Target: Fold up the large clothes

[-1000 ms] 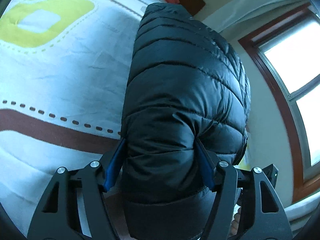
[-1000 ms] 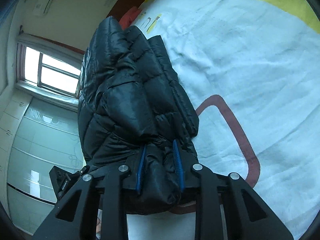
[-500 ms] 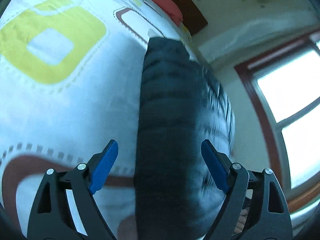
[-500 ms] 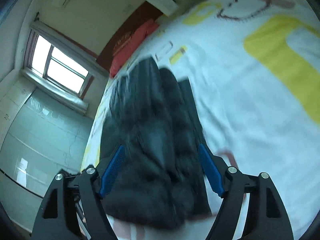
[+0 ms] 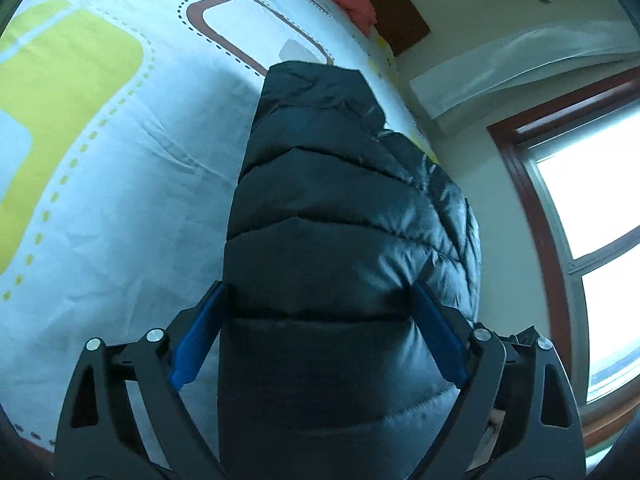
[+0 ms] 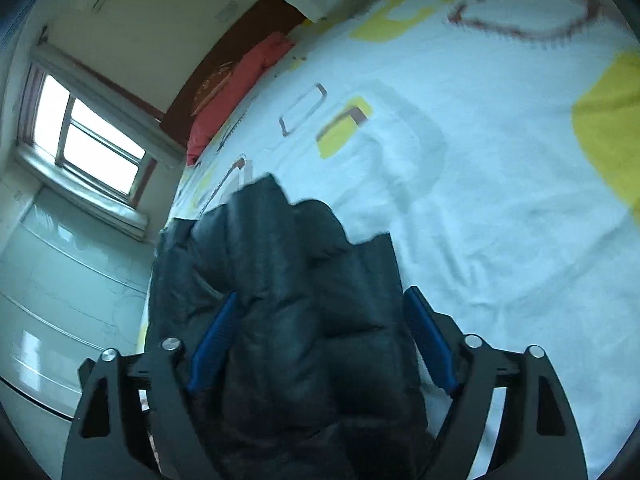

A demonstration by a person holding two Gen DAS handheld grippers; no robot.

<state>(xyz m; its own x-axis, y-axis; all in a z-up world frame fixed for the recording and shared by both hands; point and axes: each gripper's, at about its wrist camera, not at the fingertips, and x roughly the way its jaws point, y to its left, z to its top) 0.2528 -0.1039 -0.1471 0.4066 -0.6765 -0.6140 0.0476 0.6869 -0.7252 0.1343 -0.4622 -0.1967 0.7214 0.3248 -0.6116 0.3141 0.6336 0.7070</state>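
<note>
A black quilted puffer jacket (image 5: 340,216) lies folded in a long bundle on the patterned bedsheet (image 5: 120,160). My left gripper (image 5: 318,336) is open, its blue pads on either side of the near end of the bundle. In the right wrist view the same jacket (image 6: 288,312) shows rumpled, and my right gripper (image 6: 320,340) is open with its blue pads straddling it. Neither gripper pinches the fabric.
The bed carries a white sheet with yellow and brown shapes (image 6: 500,160). A red pillow (image 6: 240,88) and a brown headboard (image 5: 392,20) lie at the far end. A window (image 5: 592,220) and a wall run along the jacket's side.
Both grippers were shut on the jacket a second ago; they have opened and let it go. Both cameras have pulled back and tilted up, showing more of the bed.
</note>
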